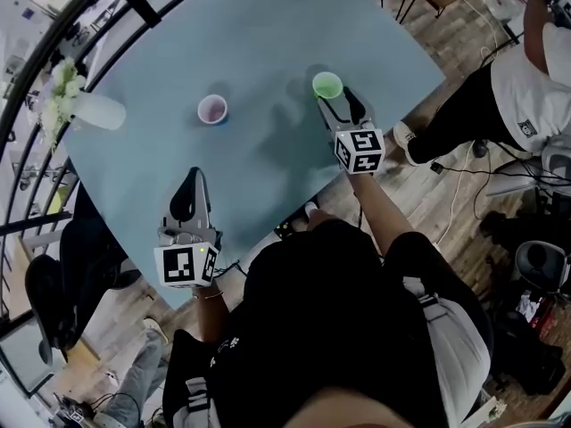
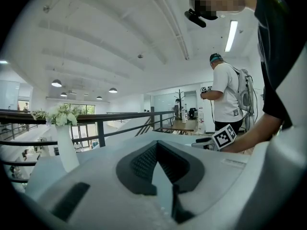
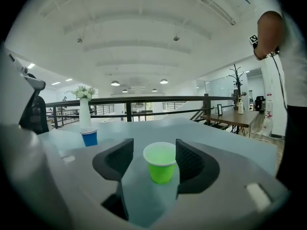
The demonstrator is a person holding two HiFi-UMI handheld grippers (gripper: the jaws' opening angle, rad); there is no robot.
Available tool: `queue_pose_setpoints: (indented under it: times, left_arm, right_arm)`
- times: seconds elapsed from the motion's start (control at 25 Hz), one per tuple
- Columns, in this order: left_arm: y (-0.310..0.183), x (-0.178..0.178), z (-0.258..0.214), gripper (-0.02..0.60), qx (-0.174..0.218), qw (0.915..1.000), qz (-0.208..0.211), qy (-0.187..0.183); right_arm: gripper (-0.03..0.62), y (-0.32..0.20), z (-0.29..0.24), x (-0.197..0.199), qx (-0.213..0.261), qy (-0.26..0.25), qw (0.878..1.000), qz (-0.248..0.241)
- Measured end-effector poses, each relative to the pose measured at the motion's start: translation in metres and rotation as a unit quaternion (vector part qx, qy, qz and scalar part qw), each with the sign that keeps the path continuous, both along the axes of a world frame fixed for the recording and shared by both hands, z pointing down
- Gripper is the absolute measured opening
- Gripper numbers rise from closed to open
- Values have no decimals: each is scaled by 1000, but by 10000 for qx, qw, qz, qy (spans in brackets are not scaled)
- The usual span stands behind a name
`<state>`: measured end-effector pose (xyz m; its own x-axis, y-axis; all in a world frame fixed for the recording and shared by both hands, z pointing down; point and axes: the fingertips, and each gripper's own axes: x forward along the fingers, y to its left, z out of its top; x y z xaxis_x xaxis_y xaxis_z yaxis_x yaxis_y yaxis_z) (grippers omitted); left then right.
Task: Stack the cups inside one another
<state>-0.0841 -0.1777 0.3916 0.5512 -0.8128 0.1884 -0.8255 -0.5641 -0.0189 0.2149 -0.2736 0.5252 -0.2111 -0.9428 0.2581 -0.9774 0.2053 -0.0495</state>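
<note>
2 cups stand upright and well apart on the blue-grey table [image 1: 268,25]: the green cup [image 1: 327,85] to the right and the blue cup [image 1: 212,111] nearer the middle. Only the head view takes in both cups and both grippers at once. From above it shows just the blue cup's pale inside.

The right gripper view shows that cup's blue wall, with a white vase [image 3: 85,114] of flowers right behind it and a dark railing [image 3: 144,99] beyond. That view alone settles the right gripper [image 3: 154,145]. Its jaws stand apart with the green cup between the 2 pads. There is a clear gap on the left side, and the cup's rim sits close against the right pad. Whether it touches there I cannot tell.

The left gripper view shows neither cup. It shows the vase, the right hand's marker cube at the table's far side, and a person in a white shirt [image 2: 225,95] standing behind. The left gripper [image 2: 156,147] has its pad tips together on nothing.

In the head view the right forearm reaches out from the body, with its gripper aimed slightly downward at the green cup. The left gripper sits low over the table's near edge, pointing across the table toward the blue cup but well short of it.
</note>
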Motion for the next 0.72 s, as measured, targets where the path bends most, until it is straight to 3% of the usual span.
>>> queue_pose_setpoints:
  times: [0.24, 0.72]
  left_arm:
    - [0, -3, 3, -8, -55, 9998, -168, -88]
    - [-1, -7, 2, -8, -85, 9989, -396, -215]
  right_arm:
    - [337, -17, 14, 6, -179, 19, 9998, -1]
    - [353, -39, 33, 7, -435, 90, 9990, -64]
